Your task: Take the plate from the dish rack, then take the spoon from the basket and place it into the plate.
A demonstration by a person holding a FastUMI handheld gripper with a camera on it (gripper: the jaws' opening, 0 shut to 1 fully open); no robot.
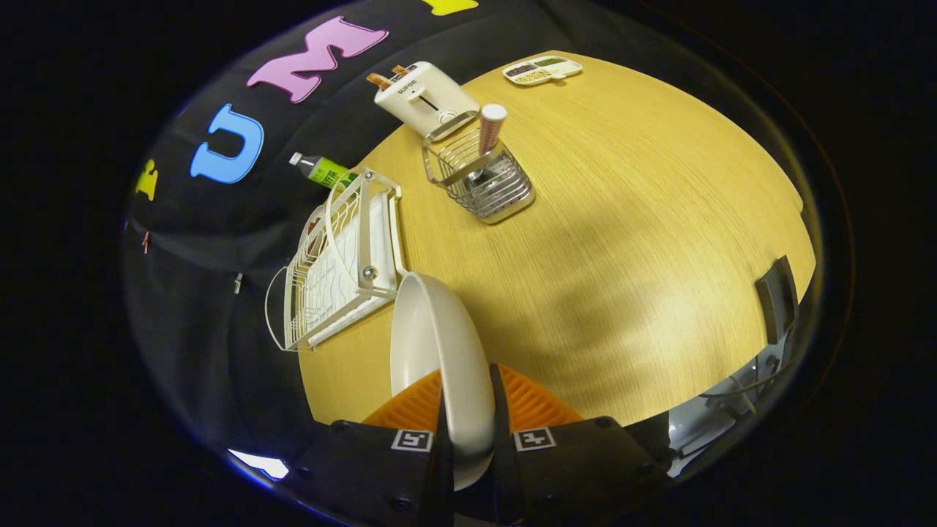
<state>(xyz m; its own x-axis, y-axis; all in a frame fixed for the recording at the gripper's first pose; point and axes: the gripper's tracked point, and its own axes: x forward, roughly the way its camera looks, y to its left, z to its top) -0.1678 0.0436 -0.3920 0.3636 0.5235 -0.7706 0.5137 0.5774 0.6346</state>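
The claw (468,432) is clamped on the plate (439,351), both fingers pressing on its rim from either side, so that the white plate stands on edge between them and rises toward 12 o'clock, lifted clear of the worktop (622,241). Just beyond the plate's upper edge, at about 11 o'clock from the fingers, the white dish rack (337,271) sits at the worktop's near-left edge, its corner with a metal screw almost touching the plate's rim (whether they actually touch cannot be told). Farther on, at roughly 12 o'clock, stands the wire basket (483,183), well apart from the rack, with the spoon (490,128) upright inside it, its pale handle end poking above the wire rim. Behind the basket, a cream toaster (424,95) rests near the far edge with two slices standing in its slots, and a green-labelled bottle (322,170) lies past the rack at the worktop's rim. A small tray (542,69) sits at the far edge toward 1 o'clock. From 1 to 4 o'clock the wooden surface runs broad and bare out to its curved edge, where a dark object (776,296) stands at about 3 o'clock.
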